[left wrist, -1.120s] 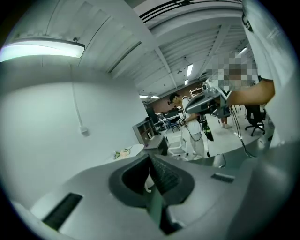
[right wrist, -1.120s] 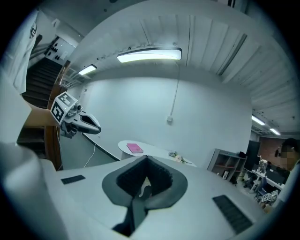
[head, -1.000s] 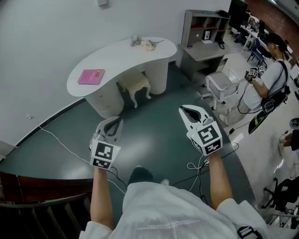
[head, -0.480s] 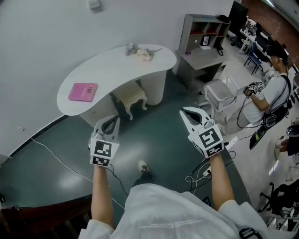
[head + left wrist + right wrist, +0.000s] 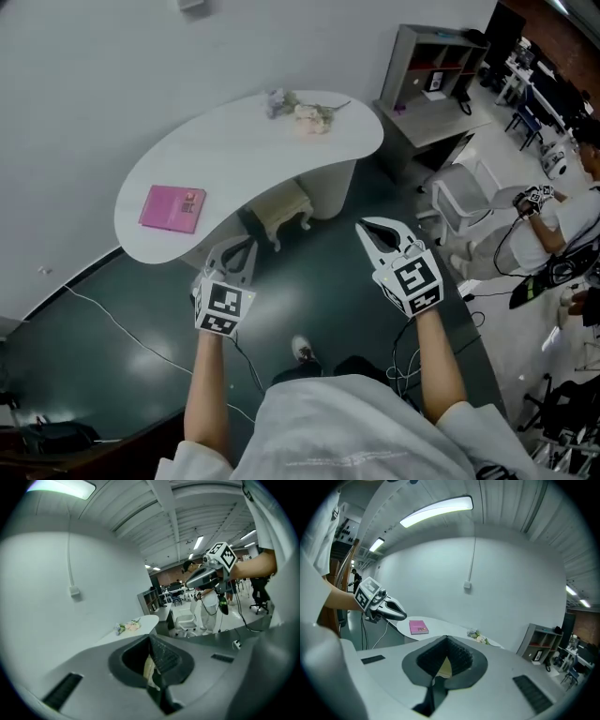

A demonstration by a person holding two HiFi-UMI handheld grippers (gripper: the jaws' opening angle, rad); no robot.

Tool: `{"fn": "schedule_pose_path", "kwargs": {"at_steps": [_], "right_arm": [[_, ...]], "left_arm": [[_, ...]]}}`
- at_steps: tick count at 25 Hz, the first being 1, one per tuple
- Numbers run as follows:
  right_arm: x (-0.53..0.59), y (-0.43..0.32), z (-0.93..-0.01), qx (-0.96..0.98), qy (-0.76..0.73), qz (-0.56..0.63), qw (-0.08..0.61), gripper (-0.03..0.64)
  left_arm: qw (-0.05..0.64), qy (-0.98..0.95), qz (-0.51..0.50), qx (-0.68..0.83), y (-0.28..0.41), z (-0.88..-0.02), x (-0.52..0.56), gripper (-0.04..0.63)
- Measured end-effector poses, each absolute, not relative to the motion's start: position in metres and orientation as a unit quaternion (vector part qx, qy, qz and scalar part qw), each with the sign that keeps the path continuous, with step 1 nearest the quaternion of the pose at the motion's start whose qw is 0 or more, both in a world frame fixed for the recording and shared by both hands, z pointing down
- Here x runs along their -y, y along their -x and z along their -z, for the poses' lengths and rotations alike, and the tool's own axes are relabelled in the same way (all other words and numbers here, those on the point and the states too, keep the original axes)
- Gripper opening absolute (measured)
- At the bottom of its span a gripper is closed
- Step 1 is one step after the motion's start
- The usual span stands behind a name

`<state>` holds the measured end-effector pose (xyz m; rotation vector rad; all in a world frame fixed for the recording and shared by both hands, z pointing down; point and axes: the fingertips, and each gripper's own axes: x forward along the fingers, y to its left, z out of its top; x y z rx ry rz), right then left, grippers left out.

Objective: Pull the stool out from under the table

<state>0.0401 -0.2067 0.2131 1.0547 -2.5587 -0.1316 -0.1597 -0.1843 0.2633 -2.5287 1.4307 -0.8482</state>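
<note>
A cream stool (image 5: 285, 210) with curved legs stands tucked under the curved white table (image 5: 234, 159), partly hidden by the tabletop. My left gripper (image 5: 240, 249) hangs shut and empty just in front of the table's near edge, left of the stool. My right gripper (image 5: 372, 231) is shut and empty too, held above the dark floor to the stool's right. Through the closed jaws the left gripper view shows a sliver of the stool (image 5: 149, 670), and the right gripper view shows the same stool (image 5: 444, 666). Each gripper view also catches the other gripper (image 5: 190, 581) (image 5: 401, 614).
A pink book (image 5: 172, 207) and a small flower bunch (image 5: 305, 108) lie on the table. A grey shelf desk (image 5: 441, 89) and a white chair (image 5: 469, 192) stand at the right, where a person (image 5: 562, 216) holds grippers. Cables (image 5: 122, 323) trail over the dark green floor.
I have stepped closer to the table; it and the stool now sit larger and nearer to both grippers. The jaws stayed shut.
</note>
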Motion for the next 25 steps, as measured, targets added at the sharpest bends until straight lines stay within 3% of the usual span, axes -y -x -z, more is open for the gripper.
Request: {"fn": "schedule_pose_path", "kwargs": {"at_steps": [6, 19, 21, 25], "right_arm": [[0.252, -0.014, -0.272, 0.916, -0.316, 0.014, 0.248, 0.012], [0.398, 0.003, -0.437, 0.916, -0.254, -0.053, 0.307, 0.017], [0.413, 0.001, -0.469, 0.912, -0.246, -0.064, 0.321, 0.079], [0.442, 0.004, -0.526, 0.909, -0.251, -0.062, 0.326, 0.129]], "left_arm": [[0.013, 0.825, 0.295, -0.483, 0.170, -0.309, 0.223, 0.018], [-0.142, 0.818, 0.323, -0.455, 0.162, -0.463, 0.304, 0.029], [-0.158, 0.815, 0.330, -0.450, 0.159, -0.492, 0.316, 0.116], [-0.171, 0.804, 0.336, -0.459, 0.163, -0.550, 0.338, 0.126]]}}
